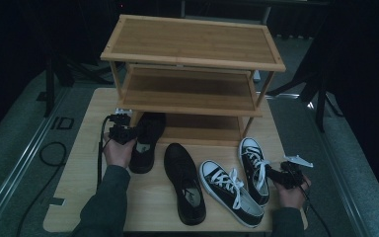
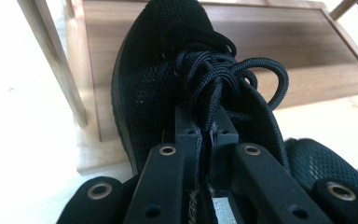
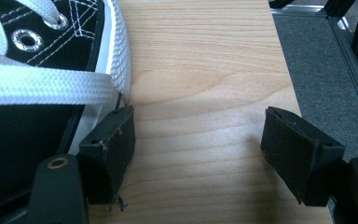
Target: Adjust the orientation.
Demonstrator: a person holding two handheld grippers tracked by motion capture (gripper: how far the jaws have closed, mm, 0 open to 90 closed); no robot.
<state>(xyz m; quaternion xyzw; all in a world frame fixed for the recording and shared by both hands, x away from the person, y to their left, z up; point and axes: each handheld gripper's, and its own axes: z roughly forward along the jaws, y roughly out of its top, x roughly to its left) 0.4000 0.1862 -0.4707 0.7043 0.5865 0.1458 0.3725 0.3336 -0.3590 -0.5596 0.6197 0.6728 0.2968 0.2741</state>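
Black mesh lace-up shoe (image 2: 168, 88) sits toe-first at the mouth of the bamboo three-shelf rack (image 1: 192, 42), its toe over the bottom shelf; held seemingly only by its tongue, it could twist or snag the rack's post; the left gripper (image 2: 206, 130) is clamped nearly closed there; the right gripper (image 3: 198, 149) stands wide open, empty, one pad beside the black-and-white canvas sneaker (image 3: 51, 51).

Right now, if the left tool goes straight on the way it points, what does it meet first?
The left tool is shut on the black shoe, so the shoe's toe leads. Straight ahead lies the rack's bottom shelf; the toe seems to overlap it already, though depth is unclear.
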